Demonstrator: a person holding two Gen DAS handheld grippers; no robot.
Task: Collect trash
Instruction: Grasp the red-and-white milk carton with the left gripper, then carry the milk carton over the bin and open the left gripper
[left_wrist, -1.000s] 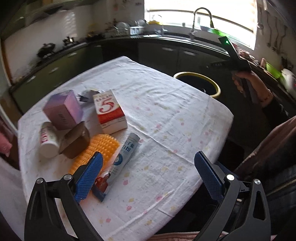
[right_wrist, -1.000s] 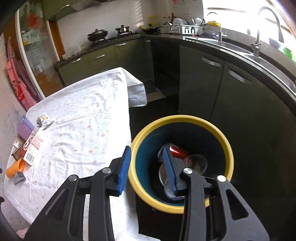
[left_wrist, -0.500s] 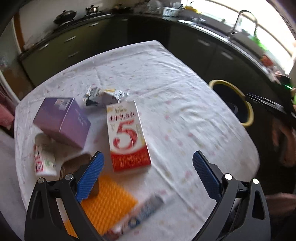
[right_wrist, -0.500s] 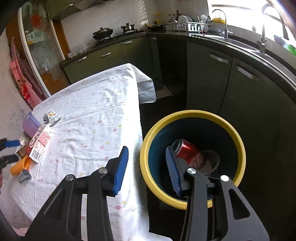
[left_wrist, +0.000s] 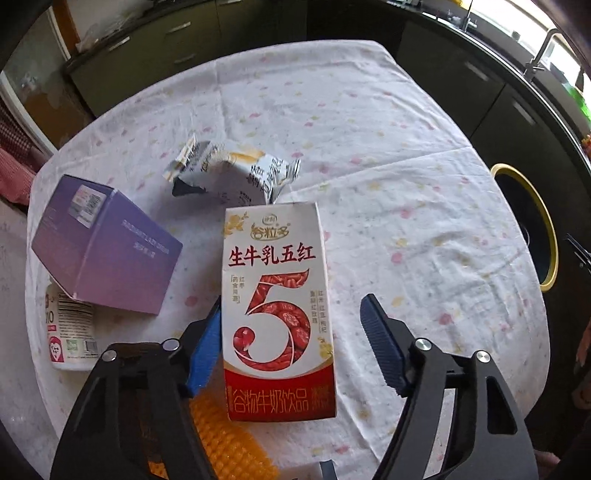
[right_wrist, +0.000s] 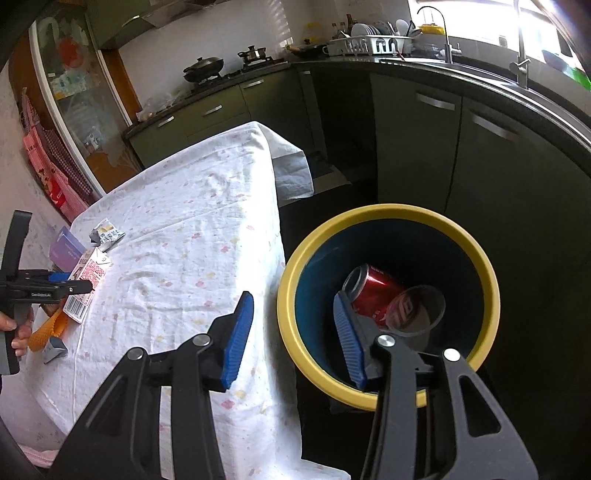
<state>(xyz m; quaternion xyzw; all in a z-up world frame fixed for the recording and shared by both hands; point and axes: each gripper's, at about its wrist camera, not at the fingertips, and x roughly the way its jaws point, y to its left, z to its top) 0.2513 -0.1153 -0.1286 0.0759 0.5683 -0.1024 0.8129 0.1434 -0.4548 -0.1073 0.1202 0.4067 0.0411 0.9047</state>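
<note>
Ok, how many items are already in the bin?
2: a red can lying against the bin's far left wall and a clear cup beside it. The right gripper may hide more.

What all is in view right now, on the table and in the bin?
Milk carton: 1, white and red, lying between the left gripper's fingers.
Crumpled carton: 1, white, behind the milk carton.
Box: 1, purple, table's left side.
Bottle: 1, white, partly under the box.
Orange mat: 1, table's near edge.
Tablecloth: 1, white, speckled.
Bin: 1, yellow rim, floor beside the table.
Can: 1, red, in the bin.
Cup: 1, clear, in the bin.
Left gripper: open.
Right gripper: open, at the bin's rim.
</note>
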